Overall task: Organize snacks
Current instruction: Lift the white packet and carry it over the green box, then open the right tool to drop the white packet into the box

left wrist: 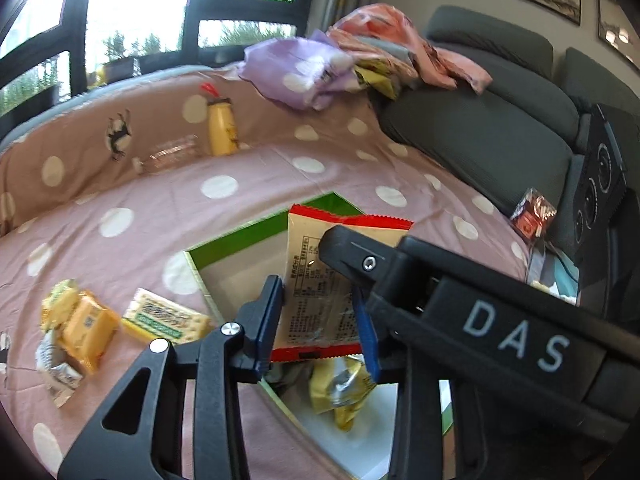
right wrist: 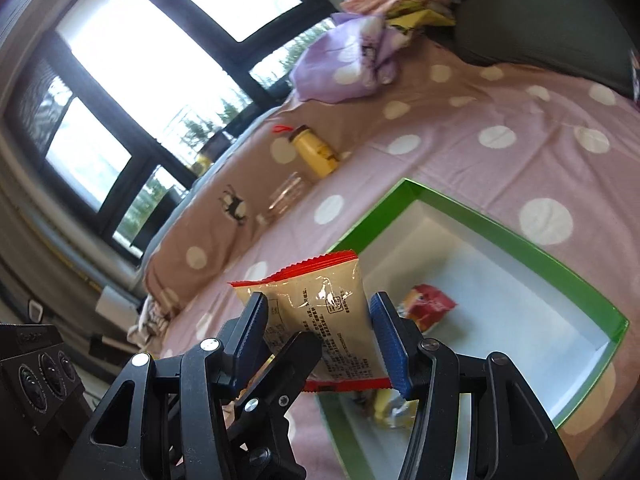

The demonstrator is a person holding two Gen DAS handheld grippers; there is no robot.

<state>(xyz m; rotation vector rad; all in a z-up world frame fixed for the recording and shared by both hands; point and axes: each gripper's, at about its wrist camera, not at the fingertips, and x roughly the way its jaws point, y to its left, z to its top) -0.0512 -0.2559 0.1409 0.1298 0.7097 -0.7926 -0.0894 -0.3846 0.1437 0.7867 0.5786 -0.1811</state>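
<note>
A beige snack packet with red ends stands between the blue pads of my left gripper, above a green-rimmed white box. The same packet sits between the pads of my right gripper, and a black finger of the other gripper crosses in front of it. Both grippers close on this one packet. The box holds a red packet and a yellow packet; the yellow packet also shows in the left wrist view.
Several yellow and green snack packets lie on the pink dotted sheet left of the box. A yellow bottle and a clear jar lie further back. Heaped clothes and a grey sofa are at the back right. A red packet lies by the sofa.
</note>
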